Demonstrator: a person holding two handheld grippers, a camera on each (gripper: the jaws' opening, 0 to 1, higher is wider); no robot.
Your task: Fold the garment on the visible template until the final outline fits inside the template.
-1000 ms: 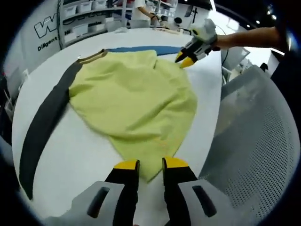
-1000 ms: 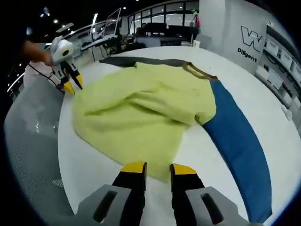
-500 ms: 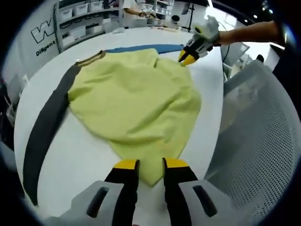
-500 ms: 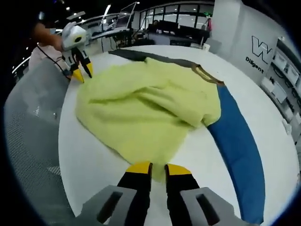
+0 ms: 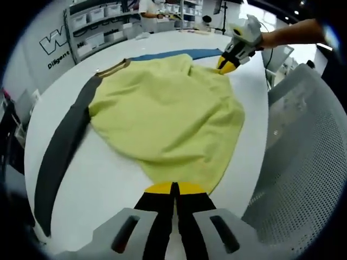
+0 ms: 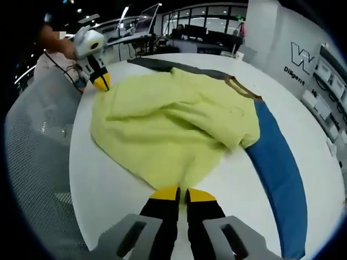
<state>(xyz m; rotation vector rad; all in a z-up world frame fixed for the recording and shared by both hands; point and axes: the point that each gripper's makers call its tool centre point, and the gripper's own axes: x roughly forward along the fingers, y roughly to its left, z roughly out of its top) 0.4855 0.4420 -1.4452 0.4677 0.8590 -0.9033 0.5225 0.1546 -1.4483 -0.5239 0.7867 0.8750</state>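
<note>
A yellow-green garment point(image 5: 168, 108) lies spread and rumpled on the white round table point(image 5: 103, 179), with a dark grey sleeve point(image 5: 62, 141) on one side and a blue sleeve point(image 5: 168, 54) on the other. My left gripper point(image 5: 174, 188) is shut on its near hem. In the left gripper view, the right gripper point(image 5: 229, 65) pinches the far corner. In the right gripper view, the garment point(image 6: 173, 124) reaches my right gripper point(image 6: 182, 190), which is shut on its edge, and the left gripper point(image 6: 102, 82) holds the far corner. The blue sleeve point(image 6: 274, 162) runs along the right.
A grey mesh chair point(image 5: 303, 162) stands close against the table's edge, also seen as the chair point(image 6: 38, 141) in the right gripper view. Shelves with bins point(image 5: 97, 32) line the back wall. A person's forearm point(image 5: 287, 37) holds the right gripper.
Both grippers' jaws have shut on the garment's edge; a second ago they stood open over it. The hem corners have been drawn outward and the cloth lies a little flatter.
</note>
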